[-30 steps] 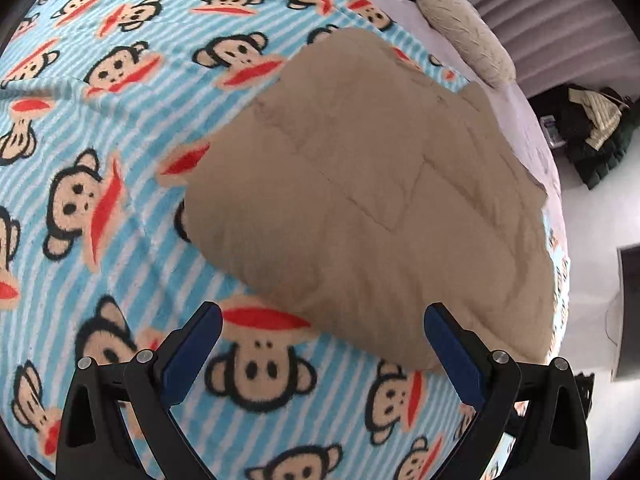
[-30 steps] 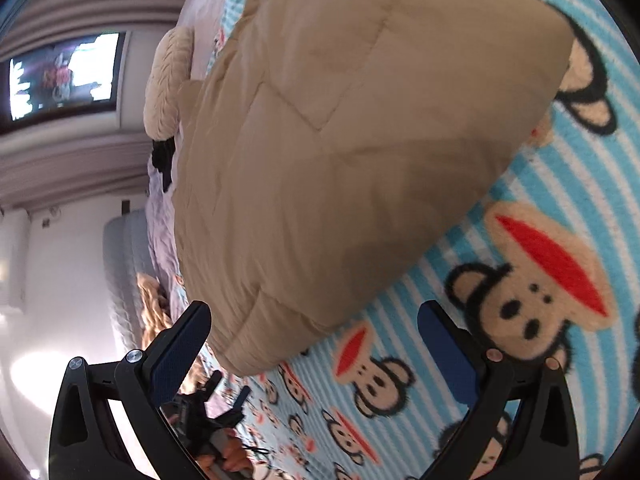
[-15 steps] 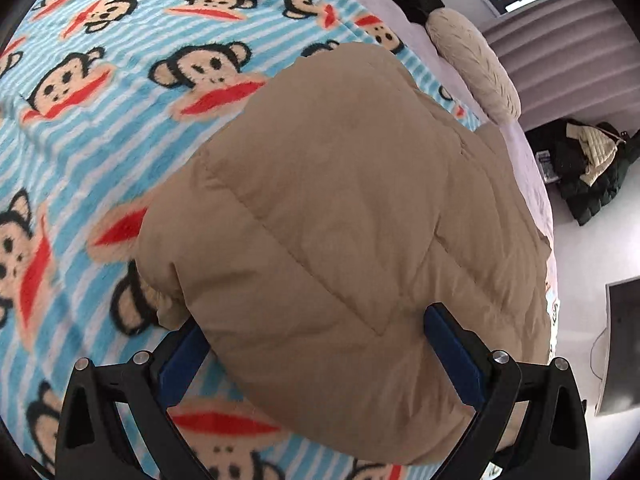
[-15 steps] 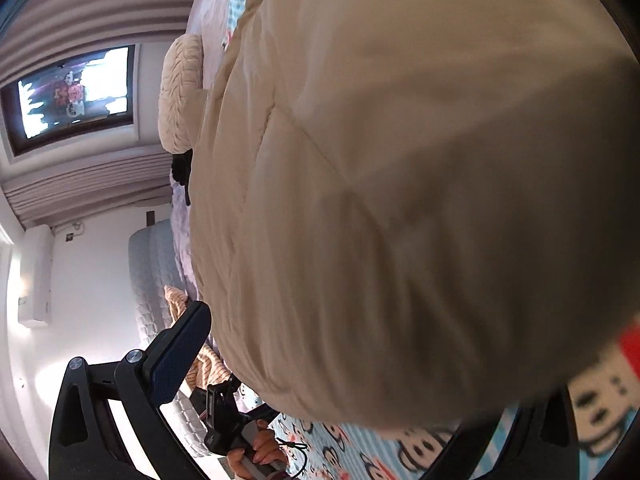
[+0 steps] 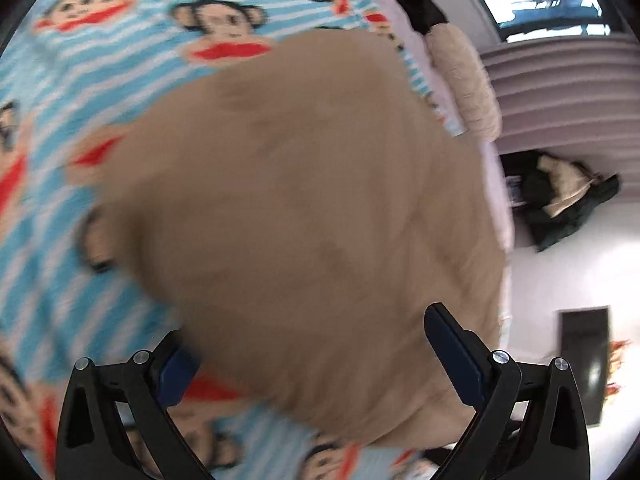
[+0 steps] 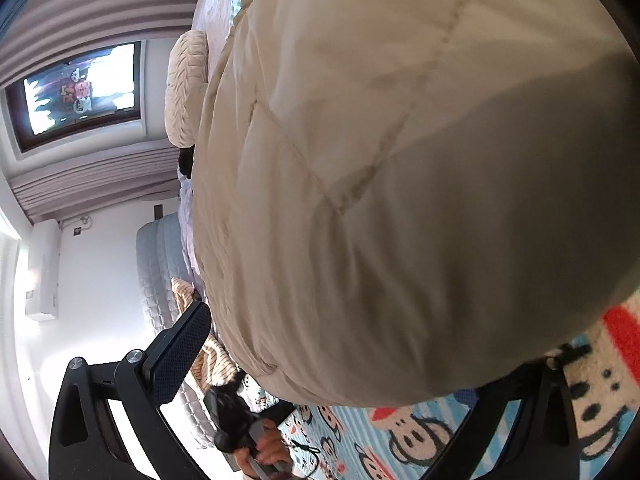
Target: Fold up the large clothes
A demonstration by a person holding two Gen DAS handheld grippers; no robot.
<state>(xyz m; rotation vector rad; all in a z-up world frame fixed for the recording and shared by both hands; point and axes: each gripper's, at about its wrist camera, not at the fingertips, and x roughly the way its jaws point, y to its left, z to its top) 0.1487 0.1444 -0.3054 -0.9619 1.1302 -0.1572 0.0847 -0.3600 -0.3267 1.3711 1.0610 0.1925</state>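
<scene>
Tan quilted jacket, one, between two spread hand-held grippers.

The left gripper was held with its jaws spread wide, one blue-padded finger in plain sight and the other partly hidden. The right gripper was likewise held wide apart, with its left finger clear and its right finger mostly covered. A hand was seen low in the right wrist view, closed around a handle.
</scene>
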